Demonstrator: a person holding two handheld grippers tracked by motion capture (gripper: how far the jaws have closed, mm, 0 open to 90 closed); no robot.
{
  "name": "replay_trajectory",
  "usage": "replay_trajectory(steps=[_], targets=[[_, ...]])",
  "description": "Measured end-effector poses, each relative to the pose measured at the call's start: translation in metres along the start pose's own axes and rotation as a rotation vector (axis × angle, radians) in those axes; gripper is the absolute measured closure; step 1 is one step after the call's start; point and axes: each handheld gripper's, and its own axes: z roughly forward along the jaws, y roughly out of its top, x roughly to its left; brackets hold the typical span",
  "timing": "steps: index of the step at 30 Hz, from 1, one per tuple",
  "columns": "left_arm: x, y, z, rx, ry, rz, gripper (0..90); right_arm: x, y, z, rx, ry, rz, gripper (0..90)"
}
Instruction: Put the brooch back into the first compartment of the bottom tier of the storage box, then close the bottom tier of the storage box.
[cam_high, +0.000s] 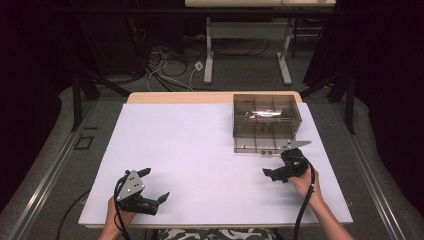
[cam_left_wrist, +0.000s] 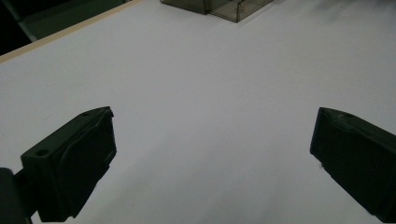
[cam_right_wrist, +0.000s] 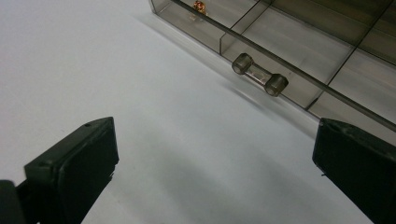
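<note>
High view, near edge: the person's forearms enter from the bottom, one hand on each gripper, both over the white table sheet (cam_high: 200, 150).
Left gripper (cam_high: 155, 186): held low at the near left of the sheet, jaws spread wide with nothing between them; in the left gripper view the left gripper (cam_left_wrist: 212, 154) has bare white sheet (cam_left_wrist: 210, 93) between its two black jaws.
Left gripper heading: jaws point right and slightly away, toward the far box (cam_left_wrist: 219, 7), which sits well apart at the top of that view.
Right gripper (cam_high: 270, 173): held at the near right, just in front of the box, jaws wide apart and gripping nothing; in the right gripper view the right gripper (cam_right_wrist: 215, 154) is open over the white sheet (cam_right_wrist: 93, 60).
Drawer (cam_high: 262, 145): pulled out of the box front toward the person, resting on the sheet; its long axis runs left to right across the table.
Drawer handle (cam_right_wrist: 260, 74): a clear bar on two round posts, lying along the drawer's front wall, facing the right gripper, near it but apart.
Drawer contents: divided compartments; one small orange-brown item (cam_right_wrist: 199, 6) in the left end compartment, too small to identify.
Smoky clear box (cam_high: 267, 114): far right of the sheet, long side parallel to the far table edge, opening facing the person.
</note>
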Motion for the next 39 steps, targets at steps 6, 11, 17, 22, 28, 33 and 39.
replay_trajectory(steps=[6,11,17,22,28,33,39], targets=[[-0.001,0.001,-0.001,-0.005,0.001,0.005,0.2,-0.001,-0.001,0.001,0.002,0.003,-0.004,0.0],[0.0,0.0,-0.001,-0.003,0.003,-0.001,0.2,-0.002,-0.001,0.002,0.007,0.003,0.006,0.0],[0.0,0.0,0.0,-0.004,0.001,0.002,0.2,-0.004,-0.001,0.001,0.009,-0.012,0.008,0.0],[0.0,0.001,0.001,-0.002,0.001,0.0,0.2,-0.006,-0.002,-0.001,-0.006,-0.03,0.034,10.0],[-0.001,0.002,0.002,-0.006,0.0,0.007,0.2,-0.011,-0.004,-0.004,-0.028,-0.056,0.037,33.5],[0.0,0.003,0.003,-0.004,-0.001,0.008,0.2,-0.013,-0.005,-0.005,-0.033,-0.068,0.052,61.7],[-0.001,0.003,0.004,-0.004,0.001,0.01,0.2,-0.019,-0.008,-0.007,-0.036,-0.111,0.055,89.1]])
